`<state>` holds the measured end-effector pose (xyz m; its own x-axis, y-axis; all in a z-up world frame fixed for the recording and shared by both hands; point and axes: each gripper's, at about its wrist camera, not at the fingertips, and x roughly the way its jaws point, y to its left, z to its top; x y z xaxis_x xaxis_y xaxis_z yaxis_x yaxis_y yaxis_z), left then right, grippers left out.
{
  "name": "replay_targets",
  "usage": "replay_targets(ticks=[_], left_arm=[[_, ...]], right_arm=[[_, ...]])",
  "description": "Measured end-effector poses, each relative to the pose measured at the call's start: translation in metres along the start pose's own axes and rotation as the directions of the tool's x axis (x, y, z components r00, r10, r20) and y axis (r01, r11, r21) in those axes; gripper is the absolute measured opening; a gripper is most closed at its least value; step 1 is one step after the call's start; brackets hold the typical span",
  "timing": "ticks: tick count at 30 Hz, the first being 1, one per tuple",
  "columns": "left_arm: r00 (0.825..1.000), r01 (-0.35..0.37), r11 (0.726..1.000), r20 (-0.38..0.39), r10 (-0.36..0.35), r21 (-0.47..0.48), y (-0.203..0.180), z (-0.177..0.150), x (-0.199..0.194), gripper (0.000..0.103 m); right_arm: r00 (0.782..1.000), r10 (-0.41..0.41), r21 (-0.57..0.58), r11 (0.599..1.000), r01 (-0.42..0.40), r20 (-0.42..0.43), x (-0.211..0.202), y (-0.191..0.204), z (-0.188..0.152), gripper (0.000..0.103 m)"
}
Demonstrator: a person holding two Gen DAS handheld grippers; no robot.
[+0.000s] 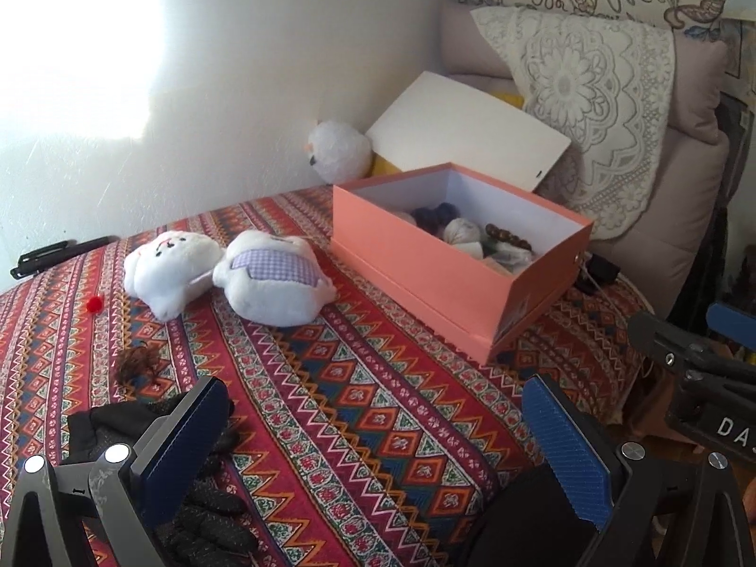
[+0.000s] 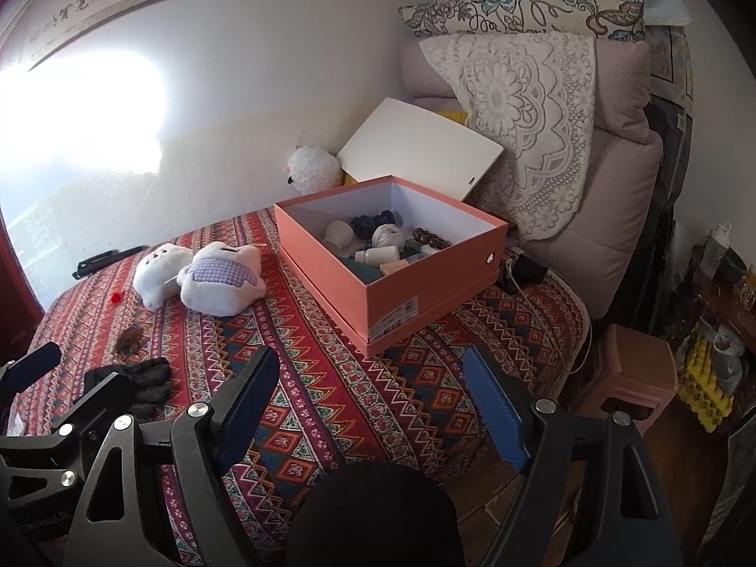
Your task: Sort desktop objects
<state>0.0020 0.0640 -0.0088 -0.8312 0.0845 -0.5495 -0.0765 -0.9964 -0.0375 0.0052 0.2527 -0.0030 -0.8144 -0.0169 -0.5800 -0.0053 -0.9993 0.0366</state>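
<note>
An open salmon-pink box stands on the patterned tablecloth and holds several small items. Two white plush toys lie left of it, one with a lilac checked patch. Black gloves lie at the near left, under my left gripper's left finger. Beside them are a brown hair tie and a red pom-pom. My left gripper hangs open over the cloth with nothing in it. My right gripper is open too, short of the box.
The box's white lid leans on a cushioned chair behind. A white plush bird sits by the wall. Black pens lie at the far left edge. A black cable clump sits right of the box. A pink stool stands beside the table.
</note>
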Motion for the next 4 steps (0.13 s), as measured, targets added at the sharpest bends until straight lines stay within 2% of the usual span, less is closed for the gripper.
replay_targets(ticks=[4], left_arm=[[1.0,0.0,1.0,-0.009,0.0,0.0,-0.0028,0.0006,0.0011,0.102]], right_arm=[[1.0,0.0,0.004,1.0,0.0,-0.007,0.0009,-0.0031,-0.0013,0.083]])
